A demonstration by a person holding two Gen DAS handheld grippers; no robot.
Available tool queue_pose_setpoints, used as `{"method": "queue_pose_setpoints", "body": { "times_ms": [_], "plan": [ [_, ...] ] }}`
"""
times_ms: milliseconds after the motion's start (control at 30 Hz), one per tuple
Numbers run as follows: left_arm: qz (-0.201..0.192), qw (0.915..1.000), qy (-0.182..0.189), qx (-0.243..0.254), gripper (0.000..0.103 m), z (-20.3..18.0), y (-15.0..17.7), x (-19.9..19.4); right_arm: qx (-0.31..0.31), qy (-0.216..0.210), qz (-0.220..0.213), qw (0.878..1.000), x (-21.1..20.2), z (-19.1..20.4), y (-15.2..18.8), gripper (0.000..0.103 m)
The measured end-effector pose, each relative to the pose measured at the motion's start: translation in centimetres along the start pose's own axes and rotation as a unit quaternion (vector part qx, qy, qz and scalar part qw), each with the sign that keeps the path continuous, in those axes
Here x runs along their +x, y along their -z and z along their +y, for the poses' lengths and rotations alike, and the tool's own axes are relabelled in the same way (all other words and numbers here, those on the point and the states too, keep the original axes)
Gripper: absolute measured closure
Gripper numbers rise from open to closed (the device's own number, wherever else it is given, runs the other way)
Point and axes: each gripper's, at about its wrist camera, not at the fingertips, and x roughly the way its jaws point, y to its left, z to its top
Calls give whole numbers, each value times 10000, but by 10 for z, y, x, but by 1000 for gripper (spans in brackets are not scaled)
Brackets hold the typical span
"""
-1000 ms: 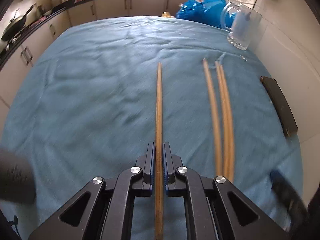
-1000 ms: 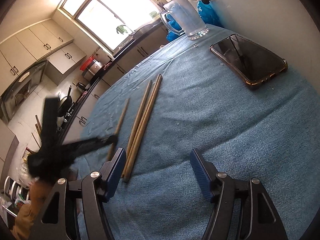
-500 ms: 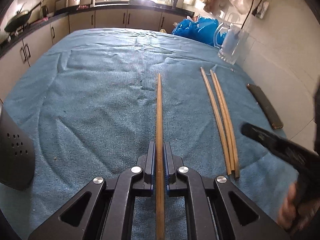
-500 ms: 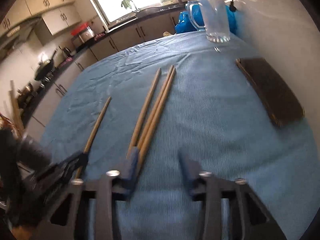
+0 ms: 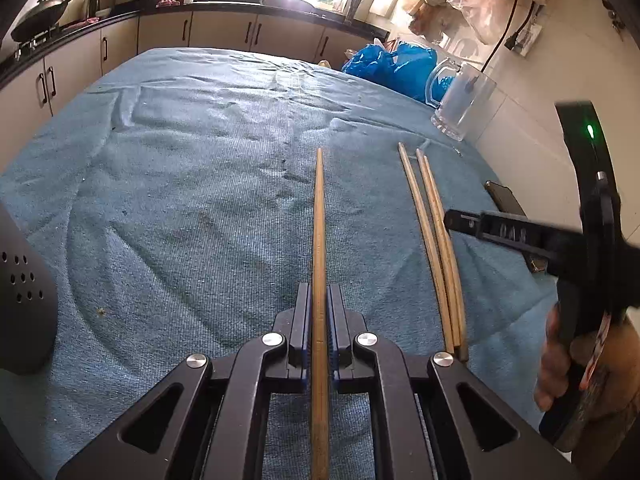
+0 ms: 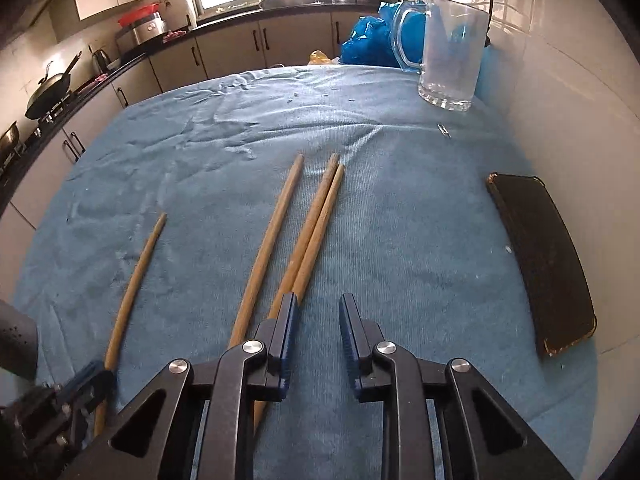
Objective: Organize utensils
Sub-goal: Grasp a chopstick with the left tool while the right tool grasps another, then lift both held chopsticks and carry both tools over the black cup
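Meanwhile, your right gripper (image 6: 316,312) swung in over the three chopsticks (image 6: 304,236), jaws narrowing on nothing; your left gripper (image 5: 319,312) pinched one chopstick (image 5: 319,220) pointing toward the table's far edge (image 5: 256,58).

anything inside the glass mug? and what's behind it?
The glass mug looks empty; nothing shows inside it through the clear wall. Behind it sit blue plastic bags, partly visible through the glass. What lies beyond the bags is covered.

I saw matt wooden chopsticks (image 6: 316,232) on rough blue terry cloth (image 6: 400,208), far right a glossy glass mug (image 6: 452,40)
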Motion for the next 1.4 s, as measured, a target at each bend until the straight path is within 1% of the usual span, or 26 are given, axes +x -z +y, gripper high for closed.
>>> {"method": "queue_pose_setpoints", "body": {
  "times_ms": [67,167,233,267,333,500,567,600,633,700,733,767,867,900,967,1033,1100,1167,1267,1400],
  "plan": [
    [0,10000,4,-5,95,-1,0,0,27,-60,80,9999,4,3,-3,80],
    [-6,10000,-58,16,95,-5,0,1,-69,20,107,9999,7,8,-8,80],
    [-8,10000,-81,32,95,-7,0,1,113,-90,257,9996,11,4,-12,80],
    [-10,10000,-58,14,95,-7,0,1,221,-123,312,9992,13,0,-11,83],
    [-10,10000,2,-39,95,-5,0,1,274,-124,263,9992,10,-7,-7,87],
    [-12,9999,79,-101,95,-1,1,0,302,45,316,9990,-4,-29,9,87],
    [-12,9999,90,-111,95,-1,1,0,348,295,362,9983,-11,-42,16,83],
    [-12,9999,93,-117,95,0,1,0,359,505,382,9973,-15,-47,20,80],
    [-13,9999,92,-120,95,-1,1,0,361,556,309,9973,-20,-49,21,78],
    [-17,9999,62,-115,95,-2,1,0,283,206,12,9994,-34,-46,18,77],
    [-20,9999,43,-111,95,-2,1,1,237,80,-26,9997,-36,-42,16,77],
    [-22,9999,17,-101,95,-3,1,0,170,-184,-48,9997,-38,-35,11,77],
    [-20,9999,-46,-94,95,-5,1,1,250,-709,101,9971,-25,-18,-5,77],
    [-14,9999,-68,-102,95,-5,0,1,257,-766,173,9966,-18,-13,-10,77],
    [29,9998,-182,-80,95,-9,-3,4,267,-762,310,9963,-1,-4,-20,77],
    [92,9996,-279,-47,95,-11,-5,5,386,-907,421,9942,14,5,-27,77],
    [224,9992,-341,12,95,-13,-8,7,453,-897,580,9932,26,10,-29,77],
    [398,9989,-253,-41,96,-11,-9,6,397,-746,584,9947,28,11,-30,95],
    [721,9971,-17,-253,96,-4,-5,0,414,-711,720,9940,19,6,-21,95],
    [1133,9917,279,-537,96,4,8,-12,313,-700,1007,9920,-3,-1,11,95]
  ]
}}
